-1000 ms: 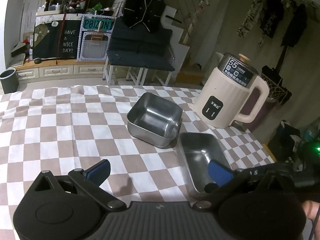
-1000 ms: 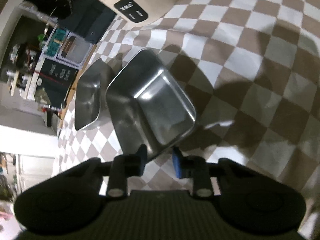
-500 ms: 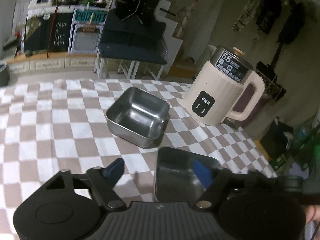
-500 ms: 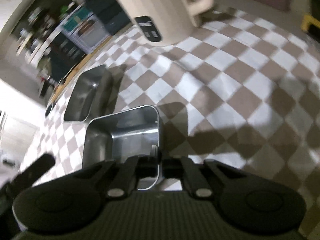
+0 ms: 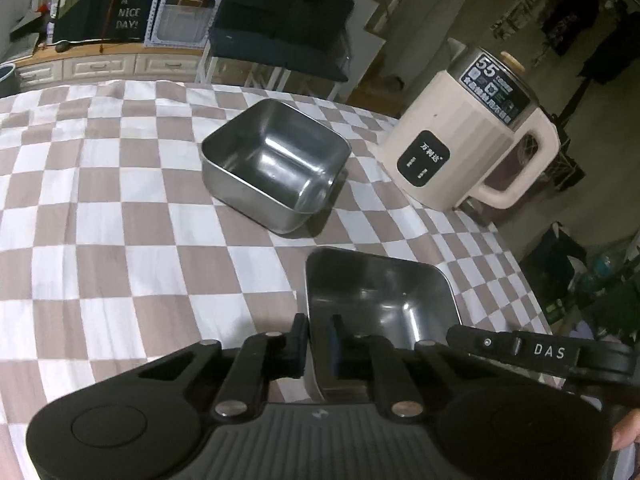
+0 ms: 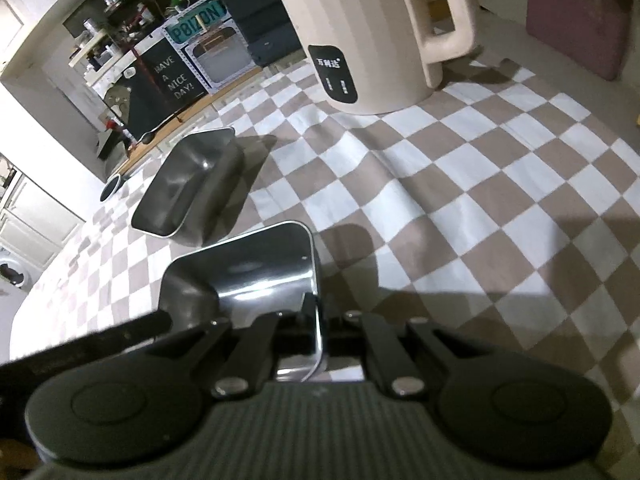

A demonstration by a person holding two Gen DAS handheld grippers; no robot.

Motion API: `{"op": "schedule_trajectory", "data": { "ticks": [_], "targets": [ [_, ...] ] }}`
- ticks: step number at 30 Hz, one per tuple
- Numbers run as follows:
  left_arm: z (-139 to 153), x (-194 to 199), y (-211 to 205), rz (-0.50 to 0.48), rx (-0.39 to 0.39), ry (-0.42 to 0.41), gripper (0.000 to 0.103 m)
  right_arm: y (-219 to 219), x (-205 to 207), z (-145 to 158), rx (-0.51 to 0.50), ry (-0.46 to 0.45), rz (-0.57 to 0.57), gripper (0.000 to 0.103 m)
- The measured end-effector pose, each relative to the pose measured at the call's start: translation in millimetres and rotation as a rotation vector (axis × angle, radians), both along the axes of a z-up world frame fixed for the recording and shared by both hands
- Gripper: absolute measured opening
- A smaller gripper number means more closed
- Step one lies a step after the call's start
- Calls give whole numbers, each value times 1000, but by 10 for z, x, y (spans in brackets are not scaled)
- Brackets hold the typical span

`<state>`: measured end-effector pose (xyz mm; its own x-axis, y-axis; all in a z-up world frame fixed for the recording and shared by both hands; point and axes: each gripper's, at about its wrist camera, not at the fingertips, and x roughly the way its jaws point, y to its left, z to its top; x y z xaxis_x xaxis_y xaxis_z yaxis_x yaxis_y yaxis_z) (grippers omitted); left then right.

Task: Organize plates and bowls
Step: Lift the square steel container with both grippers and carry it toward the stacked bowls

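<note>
In the left wrist view, the left gripper (image 5: 318, 338) has just been closing and now pinches the left wall of the near square stainless-steel bowl (image 5: 384, 304), one finger outside, one inside; a second ago its jaws stood wide with the bowl lying between them. This bowl sits on the brown-and-white checked counter (image 5: 120, 216), close to the camera. The second square stainless-steel bowl (image 5: 276, 164) stands apart behind it, and the cream electric kettle (image 5: 460, 140) stands at the right. A black bar of the right gripper (image 5: 532, 350) crosses the bowl's right rim.

In the right wrist view, the right gripper (image 6: 320, 320) is clamped narrow on the right wall of the near bowl (image 6: 248, 264); a second ago its jaws were still a little apart around the rim and the view was rolled sideways. The far bowl (image 6: 188, 184) lies beyond, the kettle (image 6: 360, 40) further back.
</note>
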<state>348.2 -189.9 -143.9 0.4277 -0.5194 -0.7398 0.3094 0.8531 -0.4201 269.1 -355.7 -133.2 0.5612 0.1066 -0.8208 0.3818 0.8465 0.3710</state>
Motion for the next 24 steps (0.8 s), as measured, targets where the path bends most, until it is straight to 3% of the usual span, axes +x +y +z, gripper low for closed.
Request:
{"op": "schedule_trajectory", "data": {
  "ticks": [6, 12, 19, 24],
  "targets": [
    [149, -253, 160, 32, -22, -24, 11, 91, -56, -2, 4, 18, 53, 4],
    [286, -689, 307, 38, -46, -42, 12, 149, -226, 186, -15, -19, 103, 4],
    [166, -1137, 313, 8, -3, -20, 13, 254, -455, 251, -49, 7, 197, 4],
    [43, -1390, 295, -14, -13, -9, 12, 319, -590, 165, -111, 87, 239, 5]
  ]
}}
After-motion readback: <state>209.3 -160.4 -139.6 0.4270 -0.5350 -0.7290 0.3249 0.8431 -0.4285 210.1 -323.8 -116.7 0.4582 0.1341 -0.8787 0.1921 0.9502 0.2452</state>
